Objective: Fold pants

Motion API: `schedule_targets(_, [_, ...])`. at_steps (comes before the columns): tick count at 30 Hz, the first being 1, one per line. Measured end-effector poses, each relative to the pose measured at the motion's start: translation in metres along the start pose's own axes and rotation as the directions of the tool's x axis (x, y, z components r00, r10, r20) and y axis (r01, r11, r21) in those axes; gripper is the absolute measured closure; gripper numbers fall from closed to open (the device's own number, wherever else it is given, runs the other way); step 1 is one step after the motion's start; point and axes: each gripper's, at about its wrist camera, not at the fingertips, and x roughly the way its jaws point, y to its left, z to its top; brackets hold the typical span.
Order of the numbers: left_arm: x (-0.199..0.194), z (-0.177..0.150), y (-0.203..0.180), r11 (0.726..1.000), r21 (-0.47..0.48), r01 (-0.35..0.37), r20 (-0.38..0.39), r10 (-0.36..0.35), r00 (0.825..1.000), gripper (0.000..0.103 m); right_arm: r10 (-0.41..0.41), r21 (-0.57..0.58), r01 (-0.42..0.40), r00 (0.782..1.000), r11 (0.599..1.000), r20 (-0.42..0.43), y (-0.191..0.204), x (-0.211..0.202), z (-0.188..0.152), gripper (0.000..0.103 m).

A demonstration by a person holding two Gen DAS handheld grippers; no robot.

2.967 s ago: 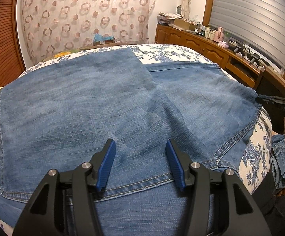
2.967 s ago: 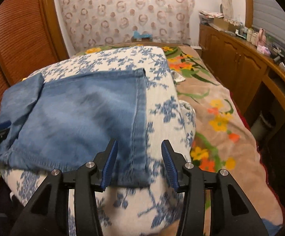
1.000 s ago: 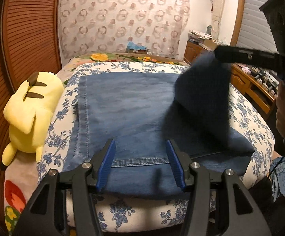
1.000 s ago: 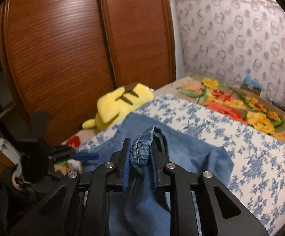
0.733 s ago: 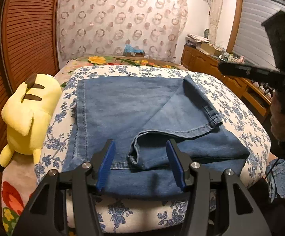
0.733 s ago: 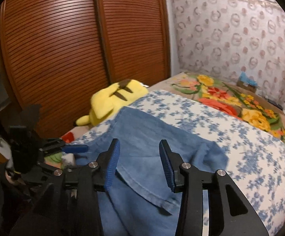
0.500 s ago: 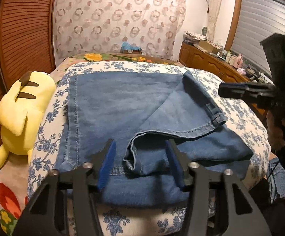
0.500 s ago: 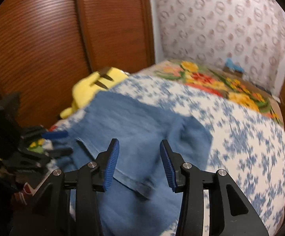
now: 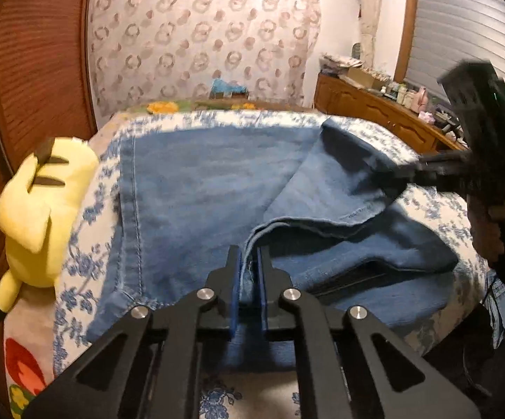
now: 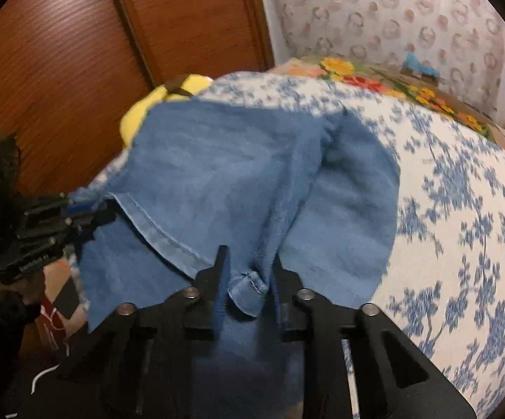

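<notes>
Blue denim pants [image 9: 200, 188] lie spread on a bed with a blue-flowered cover [image 9: 88, 209]. One part is folded back over the rest, its hem [image 9: 322, 225] running across the middle. My left gripper [image 9: 249, 262] is shut on the near corner of that folded hem. My right gripper [image 10: 249, 269] has its jaws closing around a bunched hem corner [image 10: 249, 288] of the pants [image 10: 217, 174]; a small gap still shows. The right gripper also shows in the left wrist view [image 9: 402, 171], at the far end of the fold.
A yellow plush toy [image 9: 39, 209] lies at the bed's left edge by a wooden slatted wardrobe [image 10: 78, 52]. A wooden dresser with small items [image 9: 385, 108] stands to the right. A patterned curtain [image 9: 200, 38] hangs behind the bed. More denim [image 9: 503, 300] hangs off the right.
The right gripper carried a pant part over, let it drop, then came back to its hem. The left gripper moved forward and shut on the near hem corner.
</notes>
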Motion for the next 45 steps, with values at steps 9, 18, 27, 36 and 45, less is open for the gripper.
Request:
schedule_targets(9, [-0.052,0.020,0.006,0.997,-0.019,0.070,0.123,-0.067,0.990,0.103,-0.027,-0.117,0.048,0.985,0.992,0.172,0.036,-0.054,0.091,0.093])
schedule_targets(18, [-0.066,0.005,0.021,0.996,-0.051,0.072,0.119,-0.065,0.991,0.103,0.026,-0.165,0.003,0.985,0.986,0.172,0.079,-0.022,0.154,0.094])
schedule_targets(27, [-0.040,-0.029,0.051,0.992,-0.115,0.046,0.012,-0.045,0.999,0.103,-0.044,-0.172,0.044,0.999,0.984,0.008,0.105,0.093,0.138,0.094])
schedule_targets(36, [-0.033,-0.039,0.057,0.989,-0.139,0.054,-0.010,-0.056,0.998,0.102,-0.061,-0.141,0.055,0.997,0.988,-0.037,0.109,0.136,0.131,0.090])
schedule_targets(45, [-0.033,-0.037,0.063,0.986,-0.157,0.056,-0.014,-0.059,0.998,0.100,0.072,-0.144,-0.062,0.995,0.988,0.065,0.110,0.106,0.144,0.057])
